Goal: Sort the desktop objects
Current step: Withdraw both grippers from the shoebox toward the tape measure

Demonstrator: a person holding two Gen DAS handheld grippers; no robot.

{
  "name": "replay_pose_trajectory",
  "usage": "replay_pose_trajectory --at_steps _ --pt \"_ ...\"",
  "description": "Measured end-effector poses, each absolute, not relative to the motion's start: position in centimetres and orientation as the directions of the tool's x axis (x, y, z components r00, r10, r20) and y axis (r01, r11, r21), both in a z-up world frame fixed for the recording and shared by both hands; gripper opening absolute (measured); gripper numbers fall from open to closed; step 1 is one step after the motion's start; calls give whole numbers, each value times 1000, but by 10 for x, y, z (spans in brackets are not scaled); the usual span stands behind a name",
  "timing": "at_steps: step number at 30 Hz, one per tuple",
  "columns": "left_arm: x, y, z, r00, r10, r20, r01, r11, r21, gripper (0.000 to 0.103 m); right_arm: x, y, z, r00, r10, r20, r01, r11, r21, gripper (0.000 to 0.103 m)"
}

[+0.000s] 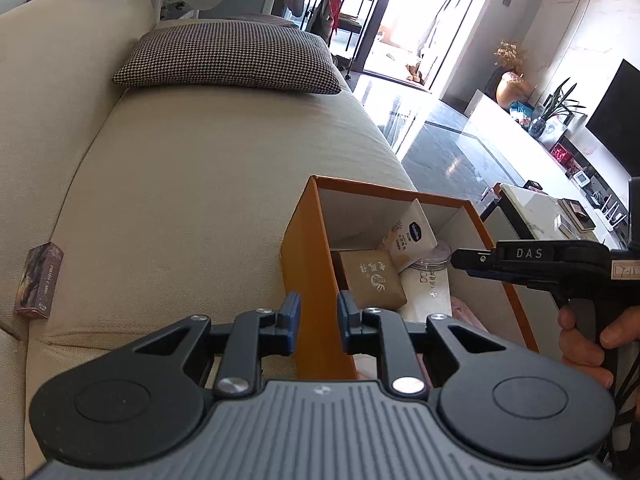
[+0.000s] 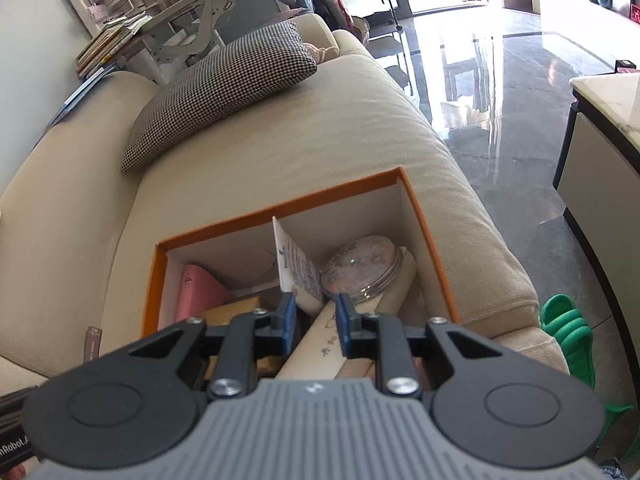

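A beige fabric sofa (image 1: 208, 184) fills the scene, with a black-and-white houndstooth cushion (image 1: 228, 58) at its far end. An open orange cardboard box (image 2: 434, 256) sits on the seat near the right edge, holding a round glittery jar (image 2: 360, 266), a white tube (image 1: 412, 236), a tan paper-wrapped block (image 1: 372, 278) and a pink pouch (image 2: 198, 294). A small dark card box (image 1: 40, 280) lies far left. The left gripper (image 1: 319, 322) straddles the box's near wall, jaws narrowly apart; the right gripper (image 2: 316, 324) hangs over the contents, narrowly apart, holding nothing.

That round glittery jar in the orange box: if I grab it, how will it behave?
The round jar lies tilted against a cream tube, so it will probably roll or shift when nudged. Its shiny lid and metallic rim look slippery. It looks rigid, possibly glass, so grip gently; the orange box walls crowd your approach.
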State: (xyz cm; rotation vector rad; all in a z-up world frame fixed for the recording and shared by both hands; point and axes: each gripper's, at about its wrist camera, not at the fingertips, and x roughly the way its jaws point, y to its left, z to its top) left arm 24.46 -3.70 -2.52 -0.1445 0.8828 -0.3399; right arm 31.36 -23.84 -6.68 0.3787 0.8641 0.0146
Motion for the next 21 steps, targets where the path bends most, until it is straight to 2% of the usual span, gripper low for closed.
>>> replay_pose_trajectory --at_steps 7,10,21 --pt "213 -20 -12 635 -303 -711 212 953 -217 23 264 -197 -51 688 197 -698 33 953 302 24" --pt "199 -9 -9 654 -283 -701 198 959 -203 27 246 -175 -45 697 212 -685 -18 960 280 24" --pt "164 40 -12 691 -197 -695 113 980 -166 30 209 -104 -35 717 236 -656 -155 971 180 24"
